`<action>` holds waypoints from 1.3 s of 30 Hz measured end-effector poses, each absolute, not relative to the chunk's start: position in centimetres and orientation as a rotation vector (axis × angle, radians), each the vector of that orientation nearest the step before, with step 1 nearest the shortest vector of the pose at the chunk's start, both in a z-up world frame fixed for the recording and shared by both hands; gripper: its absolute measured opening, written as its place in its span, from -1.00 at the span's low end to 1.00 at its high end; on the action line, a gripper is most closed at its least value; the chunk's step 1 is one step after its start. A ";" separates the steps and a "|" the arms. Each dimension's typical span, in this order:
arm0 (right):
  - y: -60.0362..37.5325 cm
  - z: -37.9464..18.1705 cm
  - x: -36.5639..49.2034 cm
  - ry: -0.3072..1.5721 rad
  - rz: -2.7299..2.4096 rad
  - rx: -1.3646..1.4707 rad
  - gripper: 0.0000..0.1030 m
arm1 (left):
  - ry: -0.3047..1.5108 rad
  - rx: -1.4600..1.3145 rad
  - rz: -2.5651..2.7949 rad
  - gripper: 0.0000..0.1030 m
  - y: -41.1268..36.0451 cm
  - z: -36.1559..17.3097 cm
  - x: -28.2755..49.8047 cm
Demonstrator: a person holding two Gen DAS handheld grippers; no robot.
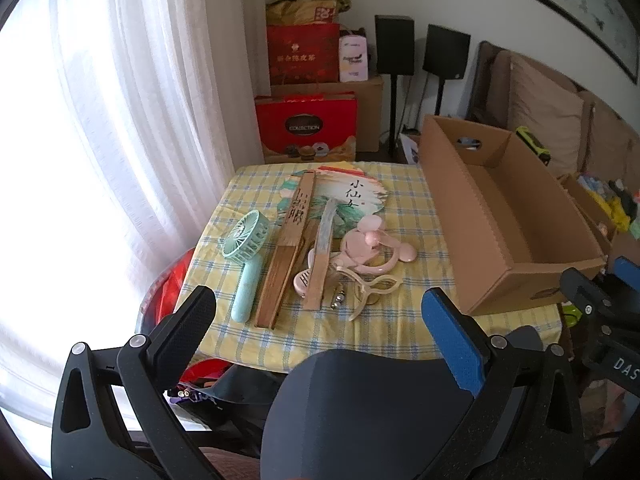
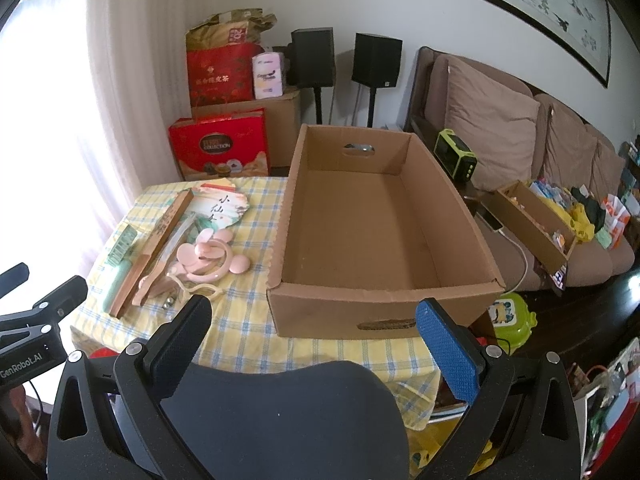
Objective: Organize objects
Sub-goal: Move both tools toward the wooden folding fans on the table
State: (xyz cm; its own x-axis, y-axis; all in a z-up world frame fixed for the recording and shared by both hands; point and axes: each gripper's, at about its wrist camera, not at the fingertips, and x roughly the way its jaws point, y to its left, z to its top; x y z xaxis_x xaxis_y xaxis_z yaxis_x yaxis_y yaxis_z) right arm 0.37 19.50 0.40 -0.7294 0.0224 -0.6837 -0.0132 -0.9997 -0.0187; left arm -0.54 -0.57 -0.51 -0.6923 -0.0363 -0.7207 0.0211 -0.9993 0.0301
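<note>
The left claw (image 1: 318, 312) is hovering spread and empty just short of the pile on the table (image 1: 400, 216); the right claw (image 2: 314, 322), equally spread, is facing the empty cardboard box (image 2: 360, 216). Lying lengthwise ahead: 1 mint fan (image 1: 246, 264), 2 folded fans (image 1: 286, 248), 1 pink fan (image 1: 360, 246).

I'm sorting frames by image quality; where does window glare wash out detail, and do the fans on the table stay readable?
Left wrist view: curtain blown out white; mint fan and pink fan stay sharp. Right wrist view: glare only at left edge; cardboard box evenly lit, edges bowed by fisheye.
</note>
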 end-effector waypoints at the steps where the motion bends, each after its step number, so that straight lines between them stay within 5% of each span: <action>1: 19.5 0.3 0.2 -0.024 2.904 -1.148 1.00 | -0.031 1.219 -2.856 1.00 -0.8 -0.6 -0.8; 39: 8.5 -5.3 -11.5 -0.173 3.114 -1.416 0.90 | 0.160 1.299 -2.784 0.91 -12.7 -8.8 -8.8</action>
